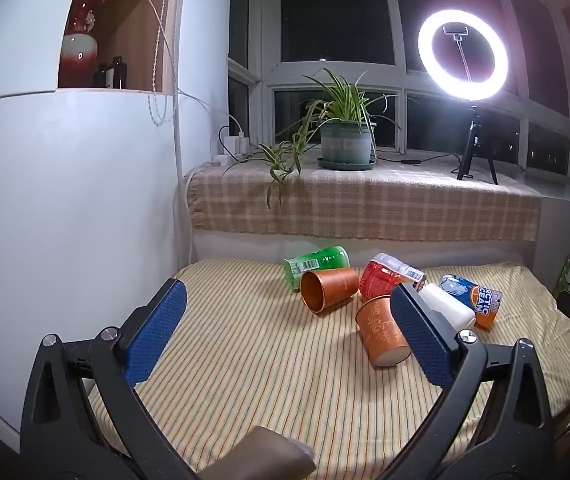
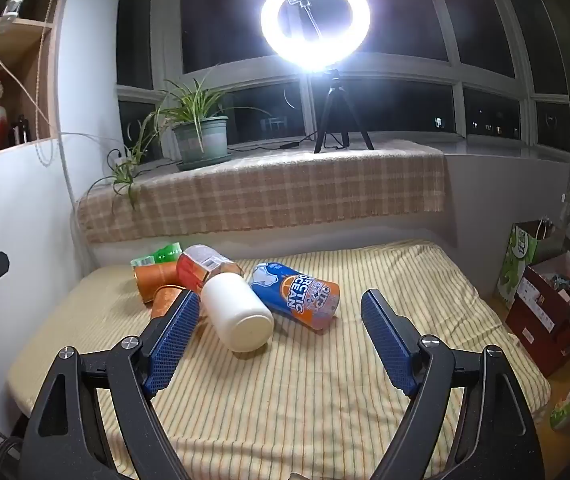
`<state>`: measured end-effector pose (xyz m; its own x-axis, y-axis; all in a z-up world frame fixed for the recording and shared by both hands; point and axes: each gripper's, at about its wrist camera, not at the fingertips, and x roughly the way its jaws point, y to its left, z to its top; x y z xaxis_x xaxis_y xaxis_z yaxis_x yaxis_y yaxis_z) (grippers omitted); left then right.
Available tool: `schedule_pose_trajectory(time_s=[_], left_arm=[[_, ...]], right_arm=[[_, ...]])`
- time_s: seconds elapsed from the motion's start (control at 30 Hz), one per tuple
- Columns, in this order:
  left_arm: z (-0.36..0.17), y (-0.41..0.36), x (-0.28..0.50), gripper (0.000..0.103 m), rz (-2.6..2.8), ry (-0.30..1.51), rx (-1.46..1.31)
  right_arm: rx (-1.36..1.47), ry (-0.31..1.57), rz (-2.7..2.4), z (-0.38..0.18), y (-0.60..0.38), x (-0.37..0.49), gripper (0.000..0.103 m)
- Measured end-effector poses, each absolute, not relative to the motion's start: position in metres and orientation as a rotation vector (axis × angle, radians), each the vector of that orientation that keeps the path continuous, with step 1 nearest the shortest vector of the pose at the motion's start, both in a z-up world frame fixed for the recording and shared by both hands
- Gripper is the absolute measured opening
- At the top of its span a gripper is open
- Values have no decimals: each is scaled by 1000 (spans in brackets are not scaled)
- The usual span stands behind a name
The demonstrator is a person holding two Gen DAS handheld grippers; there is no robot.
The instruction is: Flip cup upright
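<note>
Right now I've got left gripper (image 1: 285,320) and right gripper (image 2: 281,316) both spread wide, holding nothing; two copper cups (image 1: 331,289) lie tipped beside white bottle (image 2: 239,314), probably touching.

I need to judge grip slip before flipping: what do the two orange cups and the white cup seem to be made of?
Both orange cups look like metal with a coppery satin sheen; the nearer one shows an embossed floral pattern, though coated plastic is possible. The white cup looks like matte plastic or ceramic: smooth, opaque, no glare.
</note>
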<state>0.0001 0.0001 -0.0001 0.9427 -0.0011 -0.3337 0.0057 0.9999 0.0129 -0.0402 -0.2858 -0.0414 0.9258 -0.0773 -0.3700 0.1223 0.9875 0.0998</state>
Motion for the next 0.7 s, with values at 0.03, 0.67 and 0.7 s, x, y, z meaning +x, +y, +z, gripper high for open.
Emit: schedule_pose_trajectory(time_s=[0.03,0.67,0.7], left_arm=[[0,0,0,103,-1,342,16],[-5,5,3,103,3,342,4],[-4,6,2,103,4,340,4]], right_arm=[[119,372,-103,-41,-285,-41,83],[99,361,-105,-38,-282,-42,83],[99,362,-105,-37,-282,-41,83]])
